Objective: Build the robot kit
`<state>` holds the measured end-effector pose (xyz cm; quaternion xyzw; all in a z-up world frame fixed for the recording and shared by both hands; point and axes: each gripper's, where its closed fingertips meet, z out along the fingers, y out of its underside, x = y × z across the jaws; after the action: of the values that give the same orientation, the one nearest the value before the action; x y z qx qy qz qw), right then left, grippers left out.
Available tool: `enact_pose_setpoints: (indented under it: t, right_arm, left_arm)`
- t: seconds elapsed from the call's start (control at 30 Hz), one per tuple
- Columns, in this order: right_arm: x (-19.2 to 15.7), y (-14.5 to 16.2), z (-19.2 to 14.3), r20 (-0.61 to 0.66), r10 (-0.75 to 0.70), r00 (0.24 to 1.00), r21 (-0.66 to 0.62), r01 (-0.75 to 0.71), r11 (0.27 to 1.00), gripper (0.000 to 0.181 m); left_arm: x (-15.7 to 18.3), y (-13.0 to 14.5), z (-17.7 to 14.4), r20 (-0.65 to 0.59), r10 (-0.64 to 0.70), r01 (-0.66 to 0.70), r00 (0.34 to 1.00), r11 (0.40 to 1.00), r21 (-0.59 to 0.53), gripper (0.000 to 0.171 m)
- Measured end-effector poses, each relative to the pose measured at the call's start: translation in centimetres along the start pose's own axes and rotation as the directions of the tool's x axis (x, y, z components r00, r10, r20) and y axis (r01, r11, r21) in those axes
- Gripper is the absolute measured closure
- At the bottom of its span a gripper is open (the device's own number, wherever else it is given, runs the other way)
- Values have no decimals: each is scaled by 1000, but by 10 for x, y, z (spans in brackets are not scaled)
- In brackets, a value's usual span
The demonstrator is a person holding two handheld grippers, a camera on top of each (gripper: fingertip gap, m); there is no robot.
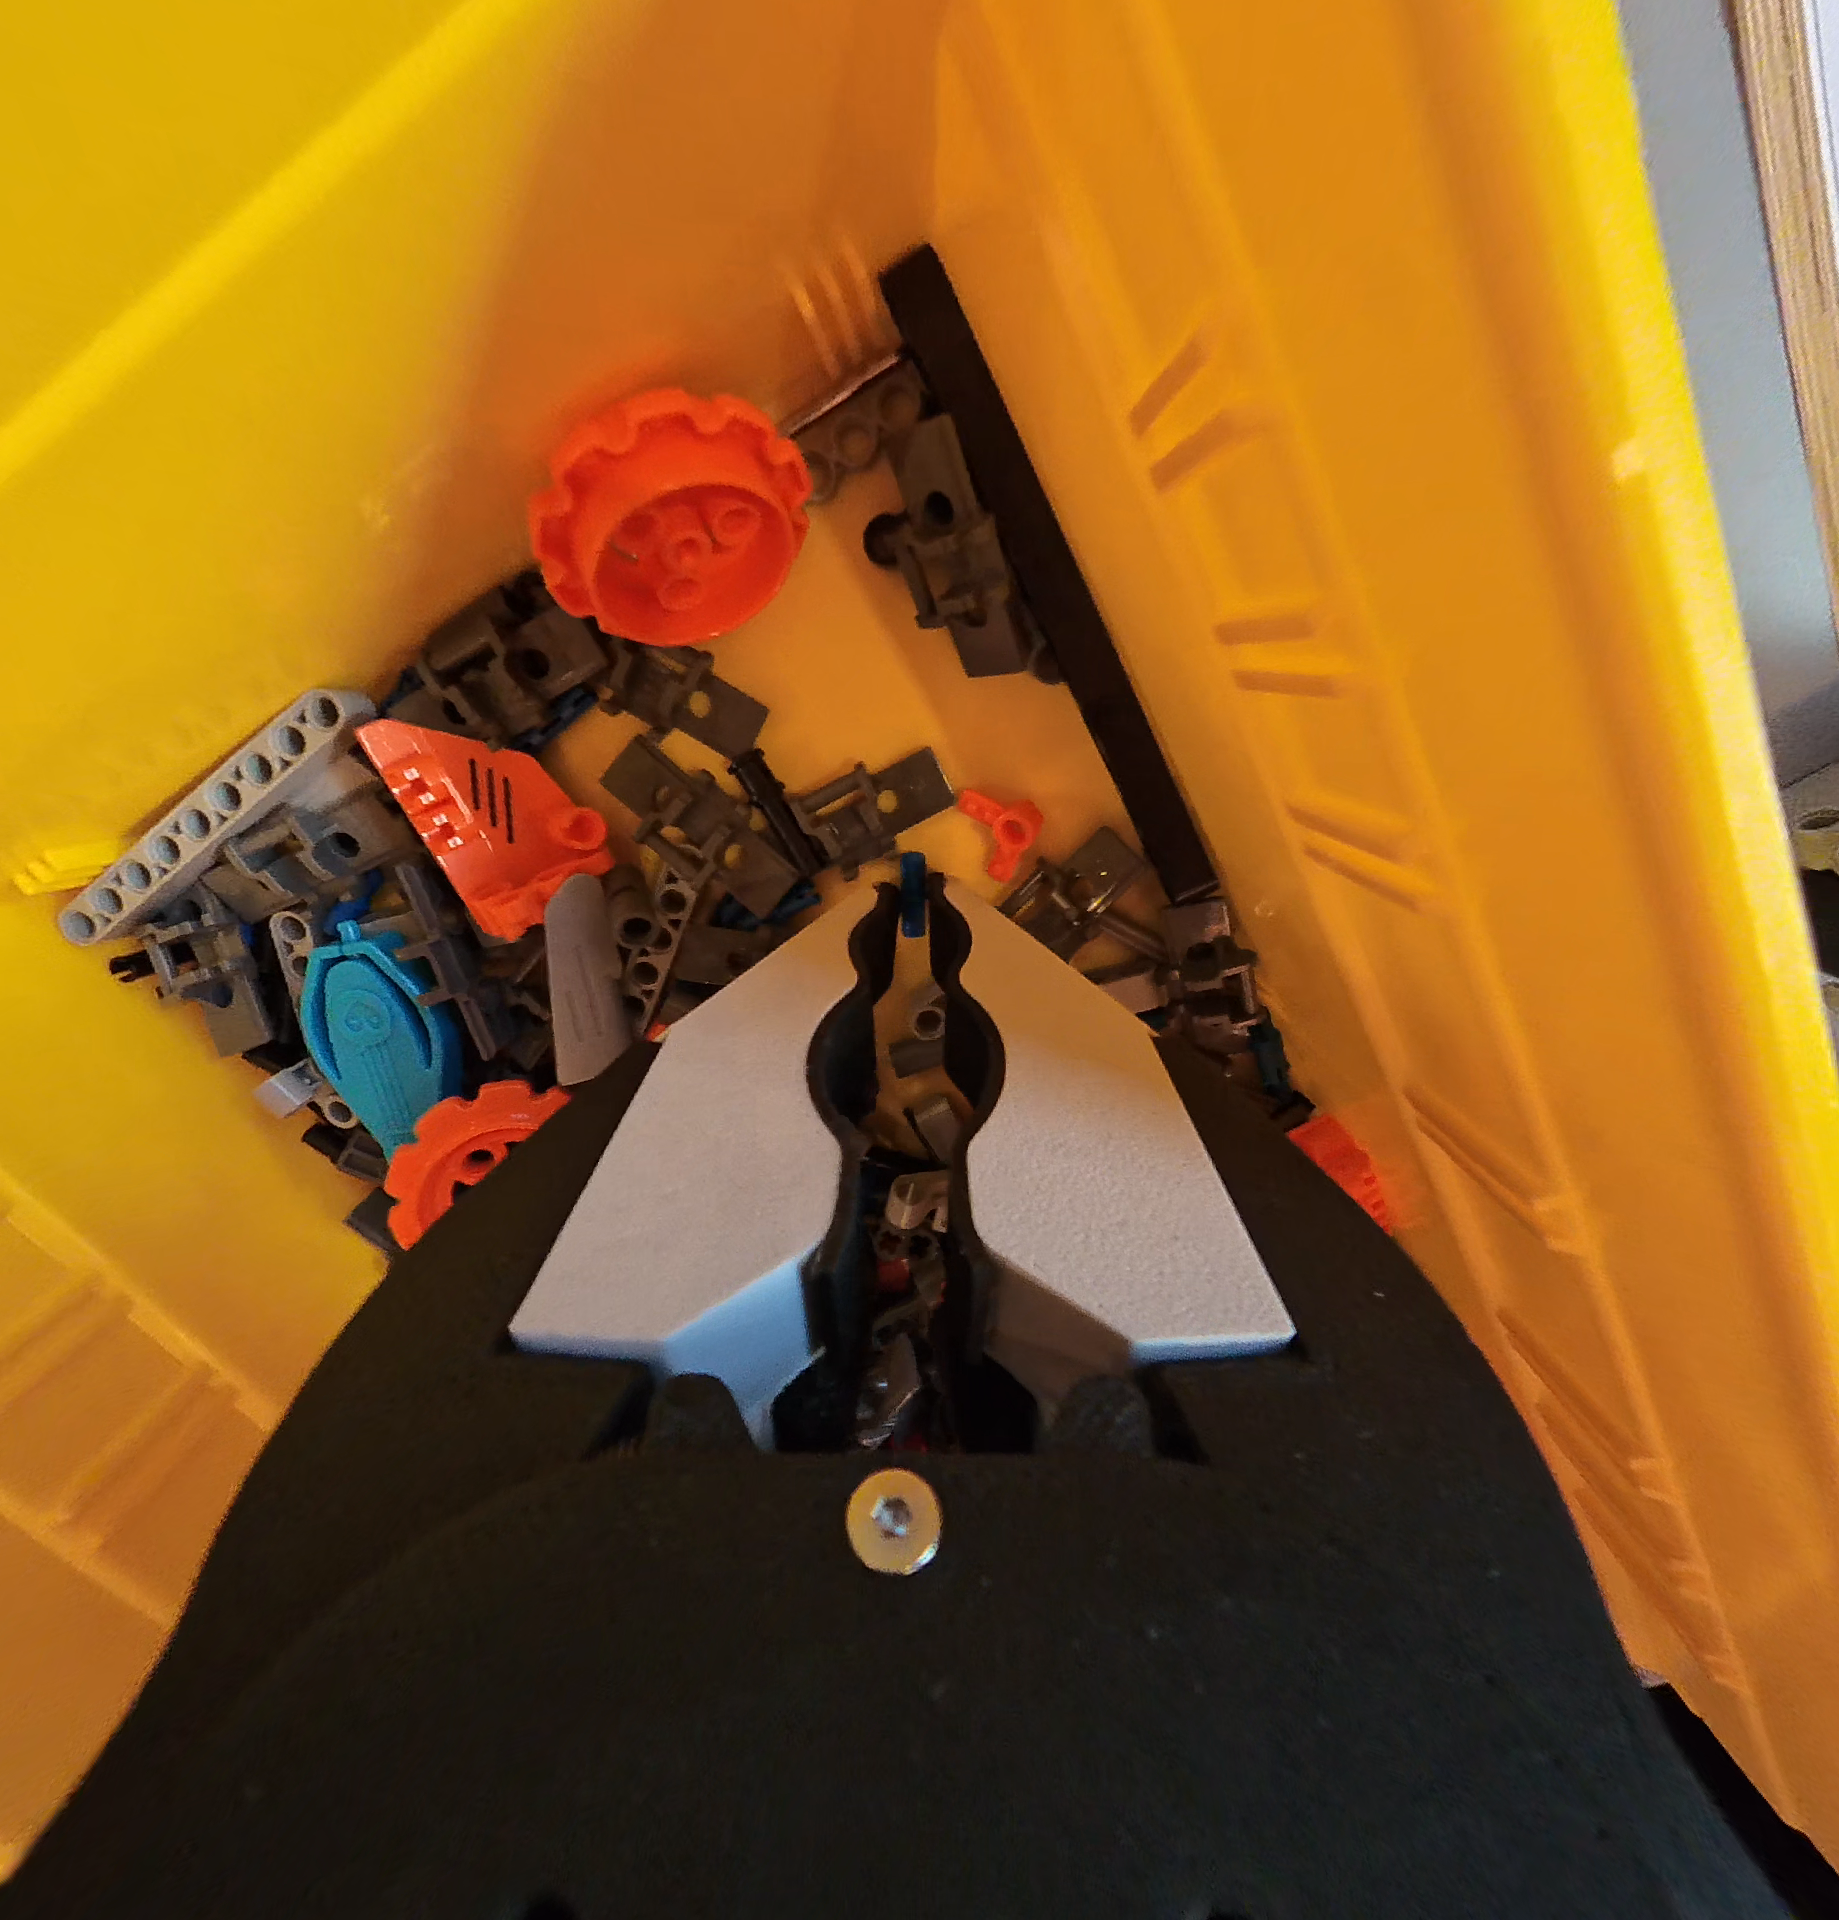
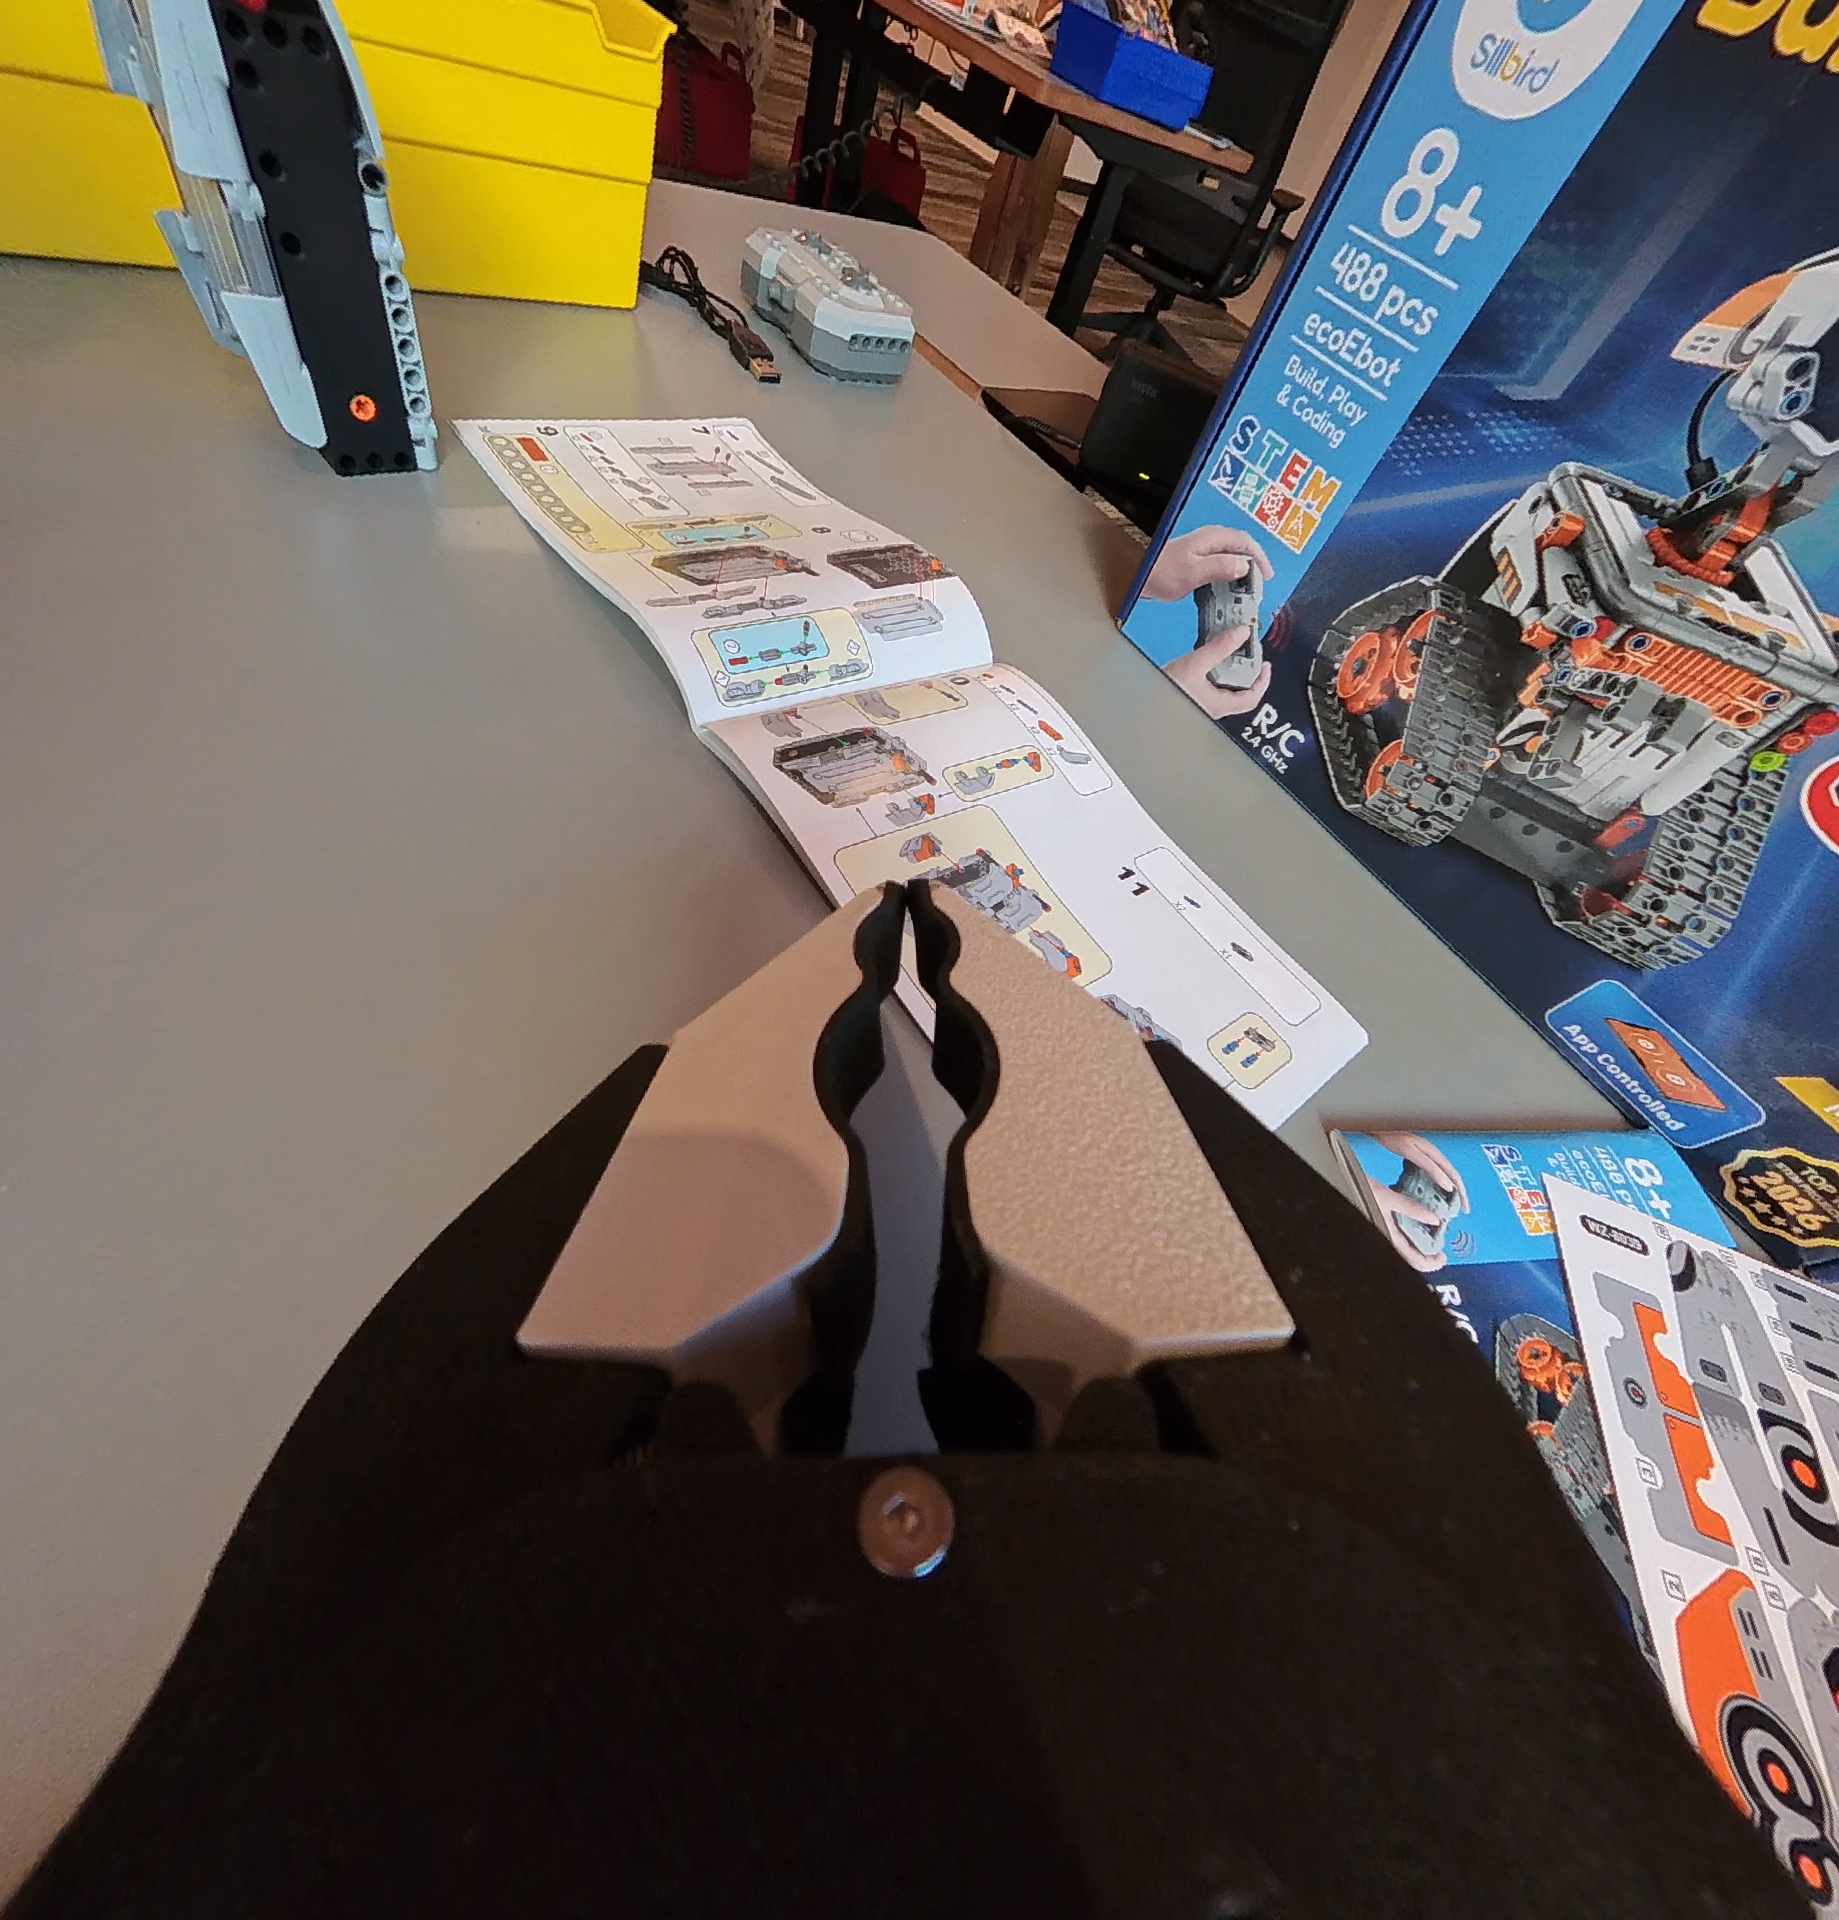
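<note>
Grey tabletop (image 2: 271,779) in a workroom; desks and chairs at top of the right wrist view. Left wrist view: interior of a yellow bin (image 1: 271,364), walls filling the frame, loose building-kit parts heaped on its floor at centre and centre-left. Left gripper (image 1: 913,891), lower centre, reaches into the bin, tips clenched on a small dark-blue pin (image 1: 913,883) that stands up between them. Nearby: small orange connector (image 1: 1003,826) just right of the tips; orange toothed wheel (image 1: 671,514) upper centre; orange panel pc (image 1: 489,821), grey holed beam (image 1: 203,816) and blue oval pc (image 1: 375,1023) at centre-left; long black strip (image 1: 1040,561) along the right wall. Right wrist view: right gripper (image 2: 907,894), lower centre, tips pressed together, nothing between them, over the near edge of an open instruction booklet (image 2: 790,644) lying flat at centre. Blue kit box (image 2: 1569,520) upright at right; sticker sheet (image 2: 1725,1507) lower right, overlapping a second booklet (image 2: 1466,1195). Black-and-grey part-built assy (image 2: 302,229) upright at upper left, in front of yellow bins (image 2: 541,156). Grey motor block (image 2: 827,301) and black USB cable (image 2: 717,312) at upper centre.
</note>
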<state>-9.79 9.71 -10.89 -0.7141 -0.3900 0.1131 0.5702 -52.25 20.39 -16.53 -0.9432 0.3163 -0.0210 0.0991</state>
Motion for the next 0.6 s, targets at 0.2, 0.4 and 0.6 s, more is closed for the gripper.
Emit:
enact_pose_setpoints:
  t: [0.2,0.4,0.6]
  right_arm:
    - [0,-3,0,4,1,1000,11,-1,1000,181]
    - [-8,-14,-2,37,-11,999,44,10,999,181]
    - [-27,-27,-2,115,-26,993,79,17,997,179]
  left_arm:
    - [-10,-16,-41,77,-15,4,997,990,143,168]
    - [5,-46,-133,146,-38,-24,989,915,402,168]
    - [119,-76,-213,-86,101,-10,991,708,706,168]
